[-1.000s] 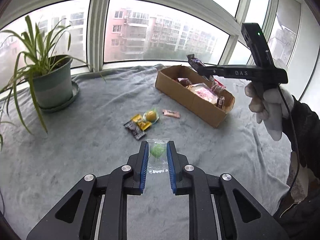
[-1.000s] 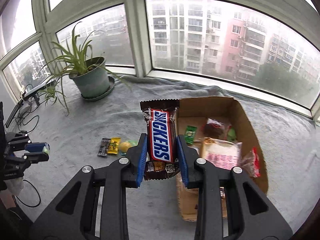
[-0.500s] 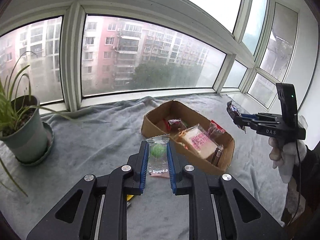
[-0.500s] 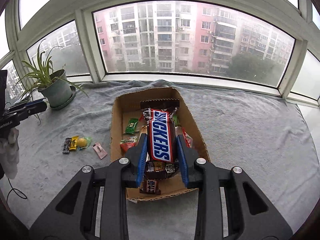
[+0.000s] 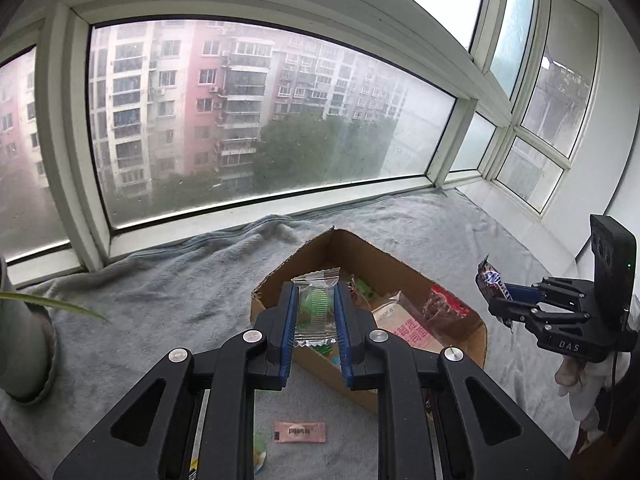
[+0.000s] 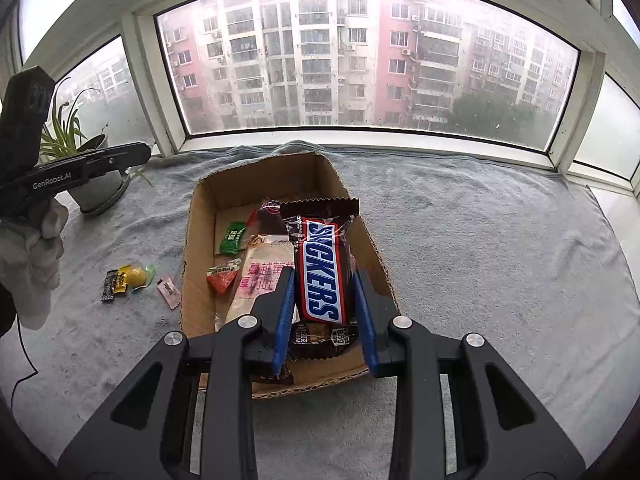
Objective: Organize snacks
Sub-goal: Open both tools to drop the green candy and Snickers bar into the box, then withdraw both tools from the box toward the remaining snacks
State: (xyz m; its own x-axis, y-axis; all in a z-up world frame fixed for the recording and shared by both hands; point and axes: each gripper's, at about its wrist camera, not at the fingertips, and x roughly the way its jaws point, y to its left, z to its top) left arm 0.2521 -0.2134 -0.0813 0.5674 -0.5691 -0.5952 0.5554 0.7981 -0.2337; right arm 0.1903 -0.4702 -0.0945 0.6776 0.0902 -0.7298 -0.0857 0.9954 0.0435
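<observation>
My left gripper (image 5: 316, 292) is shut on a clear packet with a green sweet (image 5: 315, 307), held above the near left wall of an open cardboard box (image 5: 280, 280). My right gripper (image 6: 323, 280) is shut on a Snickers bar (image 6: 322, 268), hanging over the same box (image 6: 200, 216). Several wrapped snacks lie inside the box, among them a pale pink packet (image 6: 262, 270) and a small green one (image 6: 232, 236). In the left wrist view the right gripper (image 5: 494, 288) shows at the right with the bar's end (image 5: 490, 280) sticking out.
A grey blanket (image 6: 480, 240) covers the window ledge. Left of the box lie a pink sachet (image 6: 168, 290), a yellow sweet (image 6: 134, 276) and a dark wrapper (image 6: 109, 285). A potted plant (image 6: 94, 184) stands at the far left. A gloved hand (image 6: 30, 256) holds the left gripper.
The left gripper has swung right with its packet from over the loose snacks to the box. The right gripper has carried the Snickers bar over the box's middle.
</observation>
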